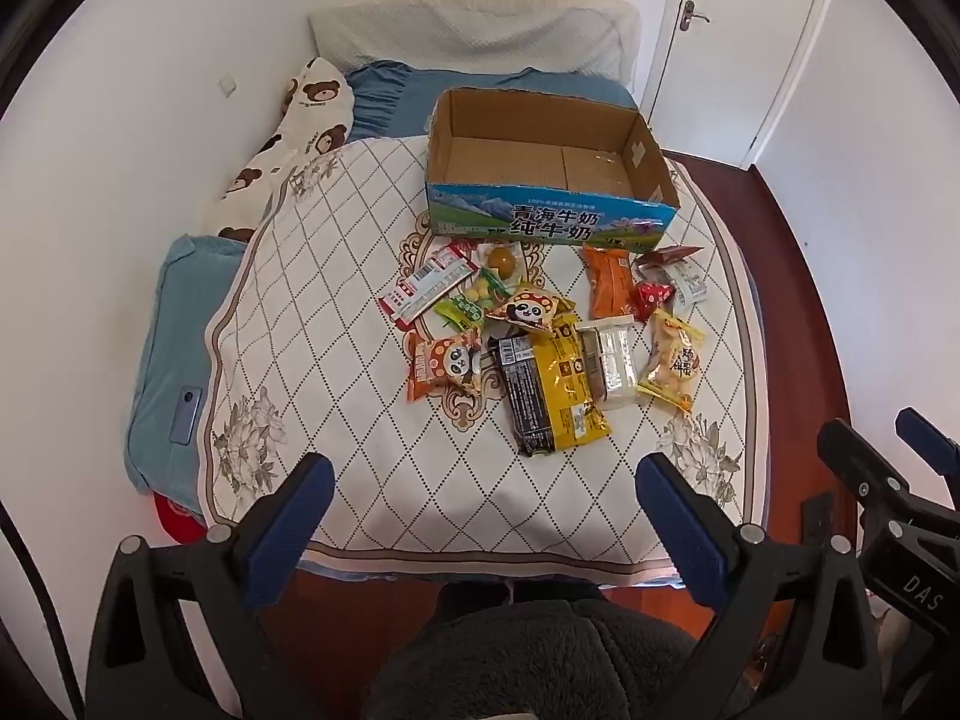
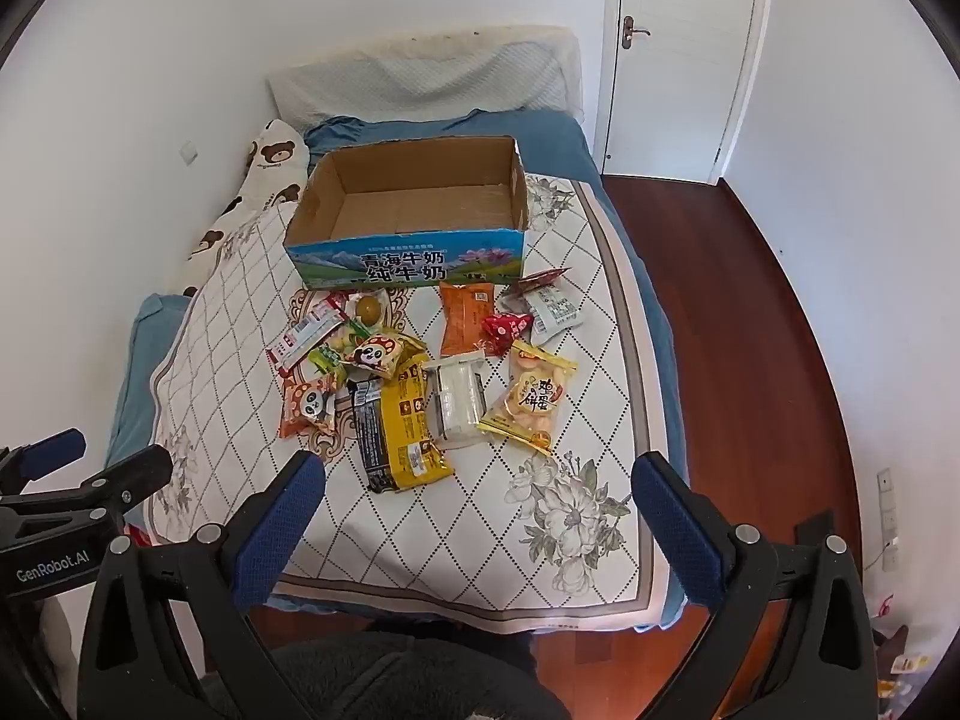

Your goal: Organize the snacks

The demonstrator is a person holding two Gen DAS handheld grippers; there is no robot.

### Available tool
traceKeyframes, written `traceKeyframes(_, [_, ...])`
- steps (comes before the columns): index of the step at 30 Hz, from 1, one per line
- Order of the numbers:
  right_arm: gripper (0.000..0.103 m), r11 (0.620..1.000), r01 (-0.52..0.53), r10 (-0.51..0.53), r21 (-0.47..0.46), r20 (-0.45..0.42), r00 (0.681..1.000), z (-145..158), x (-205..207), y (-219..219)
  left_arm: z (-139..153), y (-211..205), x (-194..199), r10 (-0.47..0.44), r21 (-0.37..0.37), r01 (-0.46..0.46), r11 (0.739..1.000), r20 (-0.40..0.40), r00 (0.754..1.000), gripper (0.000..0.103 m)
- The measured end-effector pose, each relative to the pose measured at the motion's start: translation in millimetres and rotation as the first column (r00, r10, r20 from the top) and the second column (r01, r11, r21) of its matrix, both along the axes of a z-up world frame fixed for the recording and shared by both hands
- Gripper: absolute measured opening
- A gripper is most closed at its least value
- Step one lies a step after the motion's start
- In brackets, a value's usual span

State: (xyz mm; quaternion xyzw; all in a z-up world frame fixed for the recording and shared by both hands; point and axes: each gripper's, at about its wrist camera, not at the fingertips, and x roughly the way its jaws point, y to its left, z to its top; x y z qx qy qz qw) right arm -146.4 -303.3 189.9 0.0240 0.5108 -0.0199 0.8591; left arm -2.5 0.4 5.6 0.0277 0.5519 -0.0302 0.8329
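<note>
1. Foil and plastic snack packets lie loose in a heap mid-bed: yellow packet [image 2: 414,426] overlapping a black bar wrapper [image 2: 369,429], clear-wrapped white block [image 2: 459,402] just beside it, egg-biscuit bag [image 2: 531,405] to the right, orange packet [image 2: 467,318] nearer the box, two panda-print packs [image 1: 447,363] on the left.
2. Cardboard milk carton box [image 2: 408,261], top cut away, sits behind the heap with nothing inside; judged to be the destination, its open top facing up for dropping packets in.
3. Quilted diamond-pattern bedspread [image 1: 336,312] carries both; soft surface, so packets may sink slightly when pinched.
4. Left gripper [image 1: 483,519]: fingers spread wide, grasping nothing, above the foot of the bed, well short of the snacks.
5. Right gripper [image 2: 480,516]: likewise spread and holding nothing, same standoff.
6. Judgement: sorting not yet begun; both tools seem posed for a first reach, nearest target being the yellow packet.
</note>
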Motion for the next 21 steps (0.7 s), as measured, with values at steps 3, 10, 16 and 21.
traceKeyframes(3, [0.103, 1.0, -0.004, 0.004, -0.001, 0.0, 1.0, 0.4, -0.9, 1.9, 0.1, 0.2, -0.7, 0.0, 0.001, 0.0, 1.0, 0.003, 1.0, 0.103])
traceKeyframes(10, [0.103, 1.0, -0.005, 0.005, 0.002, 0.005, 1.0, 2.2, -3.1, 2.1, 0.2, 1.2, -2.7, 0.003, 0.003, -0.003, 1.0, 0.008, 1.0, 0.103])
traceKeyframes(16, [0.103, 1.0, -0.003, 0.003, 0.006, 0.008, 1.0, 5.9, -4.5, 2.3, 2.3, 2.4, -6.4, 0.006, 0.001, -0.006, 1.0, 0.02, 1.0, 0.103])
traceKeyframes(21, [0.103, 1.0, -0.007, 0.007, 0.004, 0.014, 1.0, 7.6, -5.6, 2.0, 3.7, 4.7, -8.9, 0.004, -0.007, -0.003, 1.0, 0.03, 1.0, 0.103])
